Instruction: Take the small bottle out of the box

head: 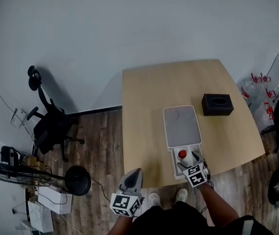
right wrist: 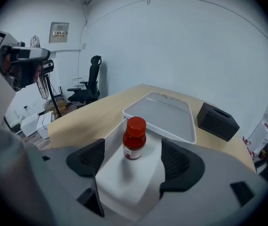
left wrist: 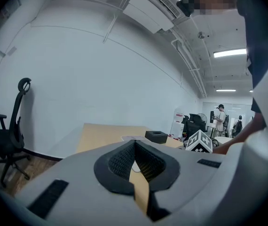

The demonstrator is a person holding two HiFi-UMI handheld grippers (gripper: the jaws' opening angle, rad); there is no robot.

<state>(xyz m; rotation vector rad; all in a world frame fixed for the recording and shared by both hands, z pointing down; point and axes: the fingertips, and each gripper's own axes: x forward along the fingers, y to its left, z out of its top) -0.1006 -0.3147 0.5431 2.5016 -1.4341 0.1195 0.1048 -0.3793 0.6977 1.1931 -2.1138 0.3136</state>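
A small bottle point(head: 182, 154) with a red cap and red contents stands upright in an open white box point(head: 174, 166) near the table's front edge. In the right gripper view the bottle point(right wrist: 135, 138) sits on the box's white floor point(right wrist: 124, 182) between the two jaws, with a gap on each side. My right gripper point(head: 188, 161) hovers over the box, open around the bottle point(right wrist: 133, 159) without touching it. My left gripper point(head: 136, 172) is off the table's front left, shut on nothing point(left wrist: 135, 147).
The box's grey lid point(head: 181, 126) lies flat just beyond the box. A black tissue box point(head: 217, 104) stands to the right of the lid. The wooden table point(head: 144, 97) runs back to a wall. An office chair point(head: 51, 121) and a floor fan point(head: 78, 180) stand at the left.
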